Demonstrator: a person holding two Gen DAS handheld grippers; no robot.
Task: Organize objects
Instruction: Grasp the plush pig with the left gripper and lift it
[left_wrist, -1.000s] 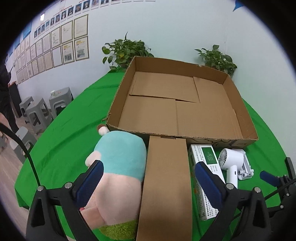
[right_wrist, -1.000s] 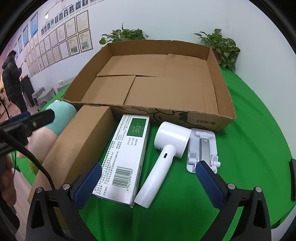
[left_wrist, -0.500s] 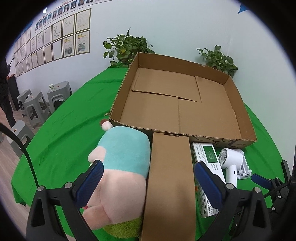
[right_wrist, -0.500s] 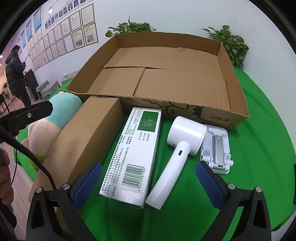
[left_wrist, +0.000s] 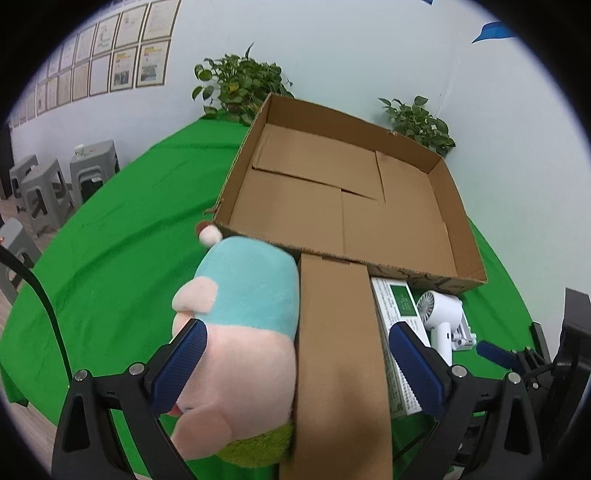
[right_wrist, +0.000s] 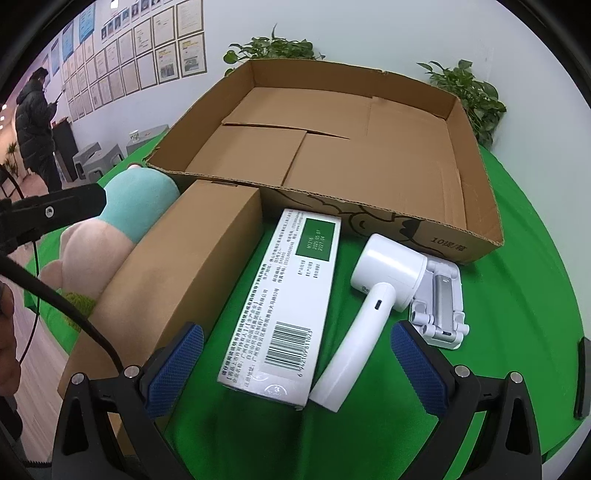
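A wide shallow cardboard tray (left_wrist: 458, 236) (right_wrist: 476, 206) lies on the green table with nothing inside. In front of it sit a teal and pink plush toy (left_wrist: 247, 295) (right_wrist: 136, 206), a long brown carton (left_wrist: 340, 354) (right_wrist: 177, 273), a white and green box (right_wrist: 291, 299) (left_wrist: 399, 306), a white handheld fan (right_wrist: 373, 291) (left_wrist: 441, 314) and a white folding stand (right_wrist: 441, 299). My left gripper (left_wrist: 299, 365) is open, above the plush and the brown carton. My right gripper (right_wrist: 291, 365) is open, above the near ends of the white box and the fan.
Green cloth (right_wrist: 524, 314) covers the round table. Potted plants (left_wrist: 240, 85) (right_wrist: 469, 96) stand behind the tray by the wall. Grey stools (left_wrist: 44, 184) stand at left. A person in a dark coat (right_wrist: 35, 125) stands far left. The left gripper's finger (right_wrist: 55, 210) shows in the right wrist view.
Both grippers have moved forward and lower toward the objects, which now look larger. Both stay open; no object has moved.
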